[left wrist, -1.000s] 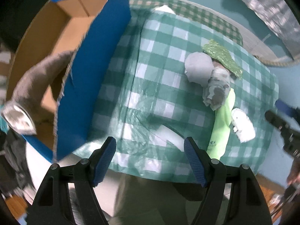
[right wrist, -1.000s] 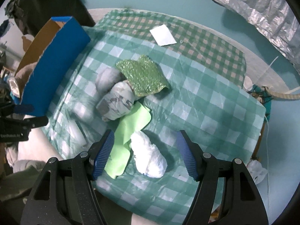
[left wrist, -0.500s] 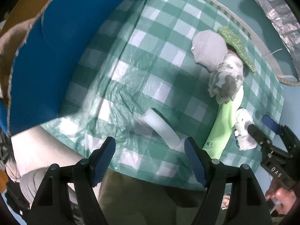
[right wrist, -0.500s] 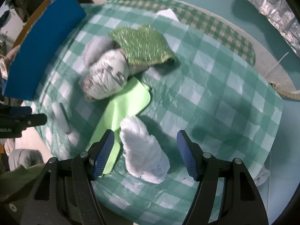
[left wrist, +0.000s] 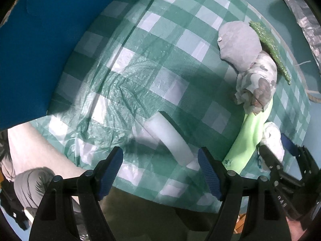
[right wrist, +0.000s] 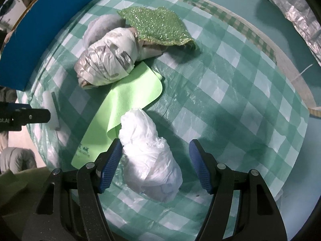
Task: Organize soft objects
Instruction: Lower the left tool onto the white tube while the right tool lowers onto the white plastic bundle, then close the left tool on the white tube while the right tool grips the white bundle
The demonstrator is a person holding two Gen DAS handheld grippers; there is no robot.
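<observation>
My left gripper (left wrist: 160, 163) gapes wide, holding nothing, above a white foam strip (left wrist: 170, 138) near the tablecloth's (left wrist: 152, 46) six-o'clock edge. My right gripper (right wrist: 155, 163) hangs open astride a white bag bundle (right wrist: 149, 156). Bare cloth lies toward three o'clock; a blue box (left wrist: 38, 46) borders at nine.

Home setting: round table (right wrist: 266, 46) under checked plastic tablecloth (right wrist: 230, 92).
</observation>
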